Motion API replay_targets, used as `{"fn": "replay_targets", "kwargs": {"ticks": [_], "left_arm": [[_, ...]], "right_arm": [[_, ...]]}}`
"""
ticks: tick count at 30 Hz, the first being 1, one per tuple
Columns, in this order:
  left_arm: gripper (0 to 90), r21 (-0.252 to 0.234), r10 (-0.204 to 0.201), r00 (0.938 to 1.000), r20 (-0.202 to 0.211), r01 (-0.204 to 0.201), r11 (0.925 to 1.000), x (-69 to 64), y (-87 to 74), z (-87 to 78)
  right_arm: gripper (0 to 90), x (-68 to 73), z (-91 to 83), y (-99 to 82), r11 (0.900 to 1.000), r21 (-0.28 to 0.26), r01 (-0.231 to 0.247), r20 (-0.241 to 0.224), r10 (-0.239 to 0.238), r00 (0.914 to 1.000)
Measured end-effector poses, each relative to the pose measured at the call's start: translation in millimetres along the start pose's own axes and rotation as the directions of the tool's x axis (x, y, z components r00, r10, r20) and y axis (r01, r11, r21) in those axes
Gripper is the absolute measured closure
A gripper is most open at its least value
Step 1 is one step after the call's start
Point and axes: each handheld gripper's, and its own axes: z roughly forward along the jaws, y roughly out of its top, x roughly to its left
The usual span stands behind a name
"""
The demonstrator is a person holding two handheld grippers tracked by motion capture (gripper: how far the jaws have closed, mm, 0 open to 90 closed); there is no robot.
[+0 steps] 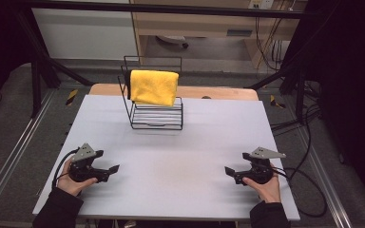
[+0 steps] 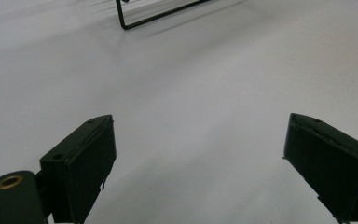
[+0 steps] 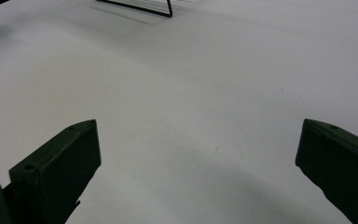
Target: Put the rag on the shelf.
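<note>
A folded yellow cloth [image 1: 154,87] hangs over the top of a black wire rack [image 1: 156,118] at the back middle of the white table [image 1: 171,156]. My left gripper [image 1: 110,171] rests low near the front left, held in a hand, jaws wide apart with nothing between them. My right gripper [image 1: 232,173] mirrors it at the front right, also open and empty. In the left gripper view the left gripper [image 2: 200,158] faces bare tabletop with the rack's base [image 2: 158,16] far ahead. In the right gripper view the right gripper [image 3: 198,163] faces the rack's base [image 3: 140,8] too.
A wooden board edge [image 1: 218,92] shows behind the table's white top. Cables [image 1: 309,190] trail off the right side. A black frame [image 1: 43,61] surrounds the table, with a cabinet [image 1: 195,23] beyond it.
</note>
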Motion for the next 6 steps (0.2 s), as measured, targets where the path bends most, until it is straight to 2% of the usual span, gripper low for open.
{"fn": "replay_targets", "kwargs": {"ticks": [6], "left_arm": [[9.1, -0.002, 0.002, 1.0000, -0.001, -0.002, 1.0000, 0.8, -1.4, -0.5]], "right_arm": [[0.7, -1.0, -2.4, -2.4, 1.0000, 0.003, -0.004, 0.008, 0.004, 1.0000]]}}
